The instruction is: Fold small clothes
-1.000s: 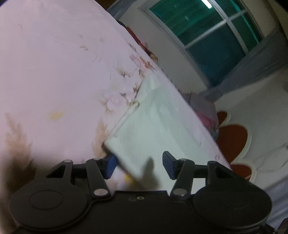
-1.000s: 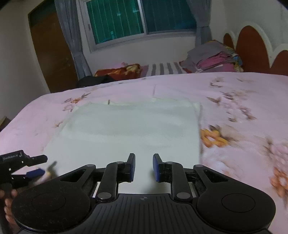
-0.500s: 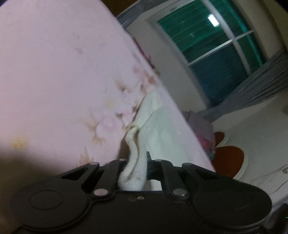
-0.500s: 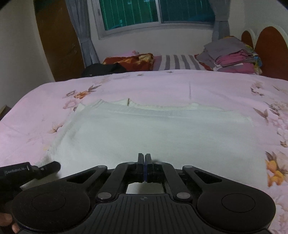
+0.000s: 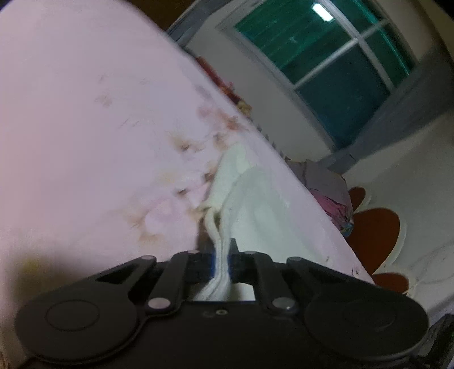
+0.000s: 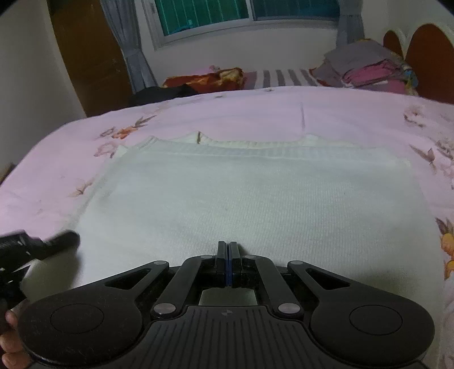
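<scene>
A white knitted garment (image 6: pixel 255 198) lies spread flat on the pink flowered bed (image 6: pixel 255 110), its ribbed edge on the side toward the window (image 6: pixel 247 11).

The left hand-held gripper (image 5: pixel 222 262) is clamped on a bunched corner of the garment, and the cloth rises in a narrow ridge from the bed into its jaws. The right hand-held gripper (image 6: pixel 227 262) sits at the garment's near edge, on the side away from the window. Its jaws are pressed together, but the view does not show whether any cloth is caught between them.

The likely step is lifting the near edge to fold it toward the window. The main risk is an uneven fold. If the right hand-held gripper has closed on nothing, only the left corner will travel and the garment will twist diagonally. The left grip holds a thick bunch rather than a clean edge, so the corner may slip or land crumpled. Pulling fast could also drag the whole garment across the smooth bed instead of folding it.
</scene>
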`<state>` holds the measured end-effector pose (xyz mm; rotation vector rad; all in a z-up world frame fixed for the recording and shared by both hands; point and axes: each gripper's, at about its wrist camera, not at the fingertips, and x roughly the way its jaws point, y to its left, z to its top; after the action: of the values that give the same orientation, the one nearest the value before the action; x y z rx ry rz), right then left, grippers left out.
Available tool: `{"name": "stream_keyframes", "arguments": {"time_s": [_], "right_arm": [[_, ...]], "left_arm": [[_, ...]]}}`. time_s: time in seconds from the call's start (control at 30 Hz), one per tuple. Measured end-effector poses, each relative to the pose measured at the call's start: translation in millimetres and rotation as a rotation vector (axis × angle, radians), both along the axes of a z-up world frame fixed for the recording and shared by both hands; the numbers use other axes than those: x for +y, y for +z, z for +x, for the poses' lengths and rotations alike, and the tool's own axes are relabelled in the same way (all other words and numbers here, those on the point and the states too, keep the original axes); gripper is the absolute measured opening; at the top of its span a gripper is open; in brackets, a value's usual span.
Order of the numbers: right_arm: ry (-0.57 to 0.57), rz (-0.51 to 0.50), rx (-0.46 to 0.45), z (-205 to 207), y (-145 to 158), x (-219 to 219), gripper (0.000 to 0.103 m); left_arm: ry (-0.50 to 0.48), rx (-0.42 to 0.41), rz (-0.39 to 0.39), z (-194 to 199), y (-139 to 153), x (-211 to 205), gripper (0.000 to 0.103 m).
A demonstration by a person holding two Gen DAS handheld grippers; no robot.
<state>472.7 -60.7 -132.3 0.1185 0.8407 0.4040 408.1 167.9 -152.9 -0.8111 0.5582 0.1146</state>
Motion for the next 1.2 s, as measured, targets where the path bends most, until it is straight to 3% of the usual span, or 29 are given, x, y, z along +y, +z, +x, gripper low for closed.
{"name": "stream_keyframes", "arguments": {"time_s": [0.1,0.3,0.43,0.53,0.57,0.6,0.63,0.67,0.7,0.73,0.77,0.8,0.9,0.97,1.2], "right_arm": [[-0.022,0.088,0.011,0,5,-21,0.0],[-0.127,0.208,-0.03,-10,21,-99,0.0],[-0.208,0.257,-0.044,-15,30,-165,0.0],[-0.248,0.284,-0.043,-20,33,-210,0.0],[-0.258,0.299,-0.037,-22,33,-226,0.0],[-0.26,0.317,-0.034,-24,32,-241,0.0],[-0.264,0.329,-0.028,-26,31,-250,0.0],[-0.272,0.332,-0.018,-26,30,-259,0.0],[-0.285,0.334,-0.01,-27,29,-268,0.002],[-0.296,0.335,-0.006,-25,30,-274,0.02],[-0.293,0.344,-0.015,-27,32,-281,0.059],[-0.293,0.351,-0.038,-30,35,-285,0.066],[-0.231,0.397,-0.037,-32,40,-284,0.066],[-0.181,0.429,-0.021,-29,40,-275,0.048],[-0.081,0.435,0.071,-15,22,-229,0.047]], "left_arm": [[-0.075,-0.049,0.094,3,30,-24,0.007],[-0.287,-0.097,0.268,18,84,-115,0.007],[-0.418,-0.079,0.368,24,97,-191,0.007],[-0.501,-0.042,0.369,30,85,-243,0.008],[-0.555,-0.029,0.368,32,78,-264,0.01],[-0.608,-0.005,0.38,34,71,-280,0.028],[-0.651,0.046,0.398,39,61,-294,0.039],[-0.653,0.083,0.406,39,57,-302,0.038],[-0.649,0.058,0.395,35,60,-302,0.039],[-0.641,0.016,0.381,30,64,-295,0.04],[-0.607,0.001,0.391,28,69,-286,0.04],[-0.563,-0.002,0.41,29,73,-274,0.037],[-0.45,0.017,0.447,40,78,-235,0.036],[-0.415,0.052,0.458,51,72,-211,0.036],[-0.427,0.136,0.477,76,46,-187,0.033]]}}
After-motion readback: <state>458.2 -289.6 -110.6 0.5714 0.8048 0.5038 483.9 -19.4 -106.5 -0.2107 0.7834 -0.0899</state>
